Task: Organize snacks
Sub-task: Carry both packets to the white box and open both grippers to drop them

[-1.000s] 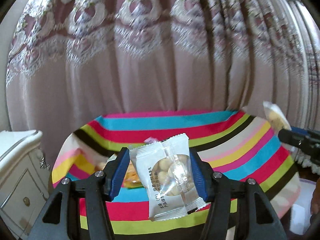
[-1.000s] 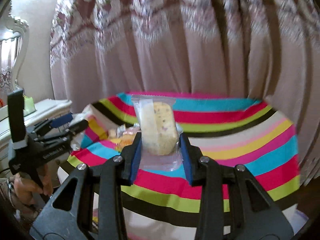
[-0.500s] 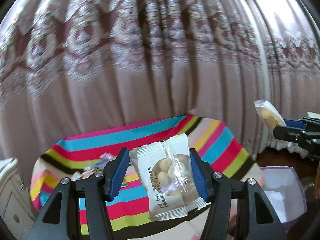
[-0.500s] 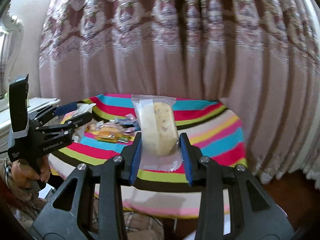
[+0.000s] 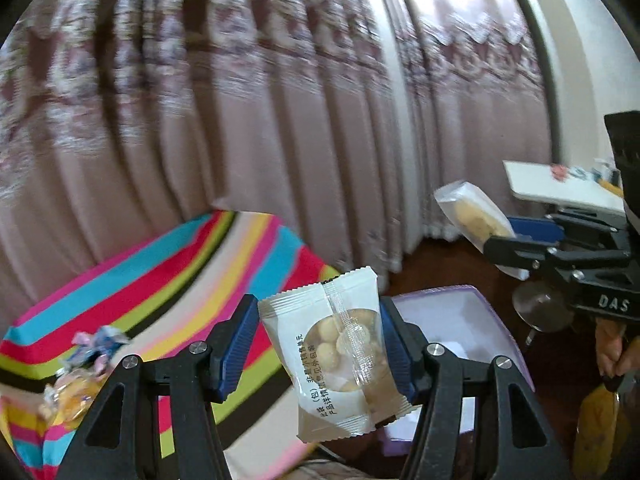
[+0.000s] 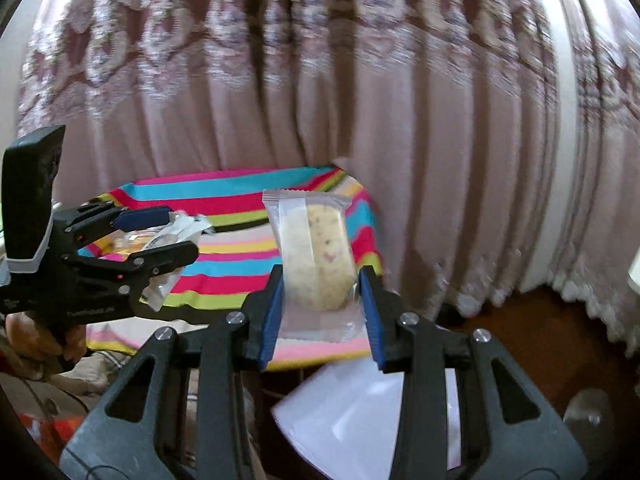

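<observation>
Two packets in hand: one per hand-held gripper, both carried in the air off the edge of the bench (image 5: 256,240) with its striped cloth.
Left hand-held gripper (image 5: 316,354): clamped across the middle of a white packet of round nuts (image 5: 340,352), its blue pads pressing the two side edges; the packet stands upright and tilted.
Right hand-held gripper (image 6: 320,304): clamped on the lower half of a clear-wrapped speckled biscuit (image 6: 316,256), which stands upright above the pads.
Box: a white-lined lilac box (image 5: 472,320) sits low on the floor beyond the left packet, likely the place for both.
Left behind: a few wrapped sweets (image 5: 92,344) lie on the cloth.
Nut packet, handling: judged light, with a soft, slippery film; the loose nuts shift inside, so a grip across the filled middle holds better than one on the flat seal.
Biscuit, handling: judged light but brittle; a hard squeeze could crack it, and the smooth wrapper may slide.
Where to hold: on the biscuit's long sides, gently, as now.
Risk: either packet slipping out during a fast swing.
</observation>
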Motion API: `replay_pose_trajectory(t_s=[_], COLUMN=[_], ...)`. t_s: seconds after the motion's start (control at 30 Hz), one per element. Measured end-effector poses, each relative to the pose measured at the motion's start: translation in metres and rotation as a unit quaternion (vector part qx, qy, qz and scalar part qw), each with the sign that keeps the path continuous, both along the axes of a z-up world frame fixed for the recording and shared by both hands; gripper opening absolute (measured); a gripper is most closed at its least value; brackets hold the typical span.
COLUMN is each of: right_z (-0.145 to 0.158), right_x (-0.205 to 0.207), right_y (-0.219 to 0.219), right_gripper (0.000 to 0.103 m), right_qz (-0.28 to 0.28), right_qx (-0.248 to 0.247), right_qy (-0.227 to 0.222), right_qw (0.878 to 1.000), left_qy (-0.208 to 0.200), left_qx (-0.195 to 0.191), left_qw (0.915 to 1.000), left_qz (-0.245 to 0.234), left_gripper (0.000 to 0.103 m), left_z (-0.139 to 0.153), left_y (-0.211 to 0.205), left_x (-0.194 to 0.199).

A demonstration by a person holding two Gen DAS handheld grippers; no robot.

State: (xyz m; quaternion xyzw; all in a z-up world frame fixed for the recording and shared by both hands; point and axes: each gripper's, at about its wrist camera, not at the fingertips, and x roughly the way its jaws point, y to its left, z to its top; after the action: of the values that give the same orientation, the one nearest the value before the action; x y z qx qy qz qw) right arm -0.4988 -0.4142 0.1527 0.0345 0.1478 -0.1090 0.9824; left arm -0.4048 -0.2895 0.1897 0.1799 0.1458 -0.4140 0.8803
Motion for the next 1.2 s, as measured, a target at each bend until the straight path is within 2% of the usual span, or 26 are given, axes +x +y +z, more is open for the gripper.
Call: replay_pose_trajectory(t_s=[0.13, 0.27, 0.4, 0.6, 0.67, 0.7, 0.73, 0.8, 0.83, 0.93, 1.03, 1.1, 1.17, 1.2], right_z=[-0.011, -0.036, -0.066, -0.098, -0.107, -0.112, -0.117, -0.128, -0.137, -0.168, -0.209, -0.232, -0.231, -0.231], right_x=[-0.013, -0.019, -0.017, -0.007, -0.004, 0.002, 0.006, 0.019, 0.03, 0.054, 0.073, 0.078, 0.074, 0.07], right_y=[-0.03, -0.058, -0.078, -0.097, -0.101, -0.103, -0.104, -0.106, -0.104, -0.094, -0.076, -0.063, -0.064, -0.065], right_gripper=[0.041, 0.041, 0.041, 0.041, 0.049, 0.07, 0.087, 0.089, 0.089, 0.089, 0.089, 0.089, 0.09, 0.089], right_qz=[-0.044, -0.093, -0.107, -0.129, -0.138, -0.137, -0.136, -0.118, -0.103, -0.073, -0.024, 0.017, 0.036, 0.029], right_qx=[0.016, 0.024, 0.057, 0.084, 0.088, 0.092, 0.093, 0.085, 0.072, 0.023, -0.033, -0.066, -0.023, -0.017], right_qy=[0.016, 0.063, 0.105, 0.149, 0.163, 0.18, 0.197, 0.226, 0.258, 0.357, 0.455, 0.514, 0.523, 0.535], right_qw=[0.999, 0.993, 0.987, 0.977, 0.973, 0.97, 0.966, 0.963, 0.958, 0.931, 0.889, 0.855, 0.851, 0.844], left_qy=[0.016, 0.055, 0.11, 0.133, 0.144, 0.154, 0.159, 0.159, 0.159, 0.149, 0.109, 0.096, 0.089, 0.089], left_qx=[0.033, 0.069, 0.098, 0.116, 0.11, 0.11, 0.111, 0.107, 0.1, 0.091, 0.085, 0.078, 0.066, 0.056], left_qw=[0.9984, 0.9935, 0.9849, 0.9787, 0.9767, 0.9746, 0.974, 0.9768, 0.9787, 0.9821, 0.9889, 0.9912, 0.9929, 0.9939], left_qz=[-0.043, -0.073, -0.09, -0.104, -0.114, -0.119, -0.117, -0.096, -0.083, -0.07, -0.055, -0.049, -0.042, -0.035], left_gripper=[0.06, 0.06, 0.06, 0.06, 0.066, 0.07, 0.078, 0.084, 0.084, 0.084, 0.084, 0.084, 0.085, 0.085], left_z=[-0.014, -0.037, -0.065, -0.089, -0.097, -0.102, -0.104, -0.109, -0.109, -0.104, -0.095, -0.091, -0.085, -0.082], left_y=[-0.032, -0.066, -0.098, -0.13, -0.134, -0.136, -0.137, -0.134, -0.128, -0.107, -0.081, -0.063, -0.04, -0.026], left_x=[-0.011, -0.01, -0.001, 0.006, 0.01, 0.015, 0.02, 0.027, 0.031, 0.039, 0.042, 0.047, 0.052, 0.057])
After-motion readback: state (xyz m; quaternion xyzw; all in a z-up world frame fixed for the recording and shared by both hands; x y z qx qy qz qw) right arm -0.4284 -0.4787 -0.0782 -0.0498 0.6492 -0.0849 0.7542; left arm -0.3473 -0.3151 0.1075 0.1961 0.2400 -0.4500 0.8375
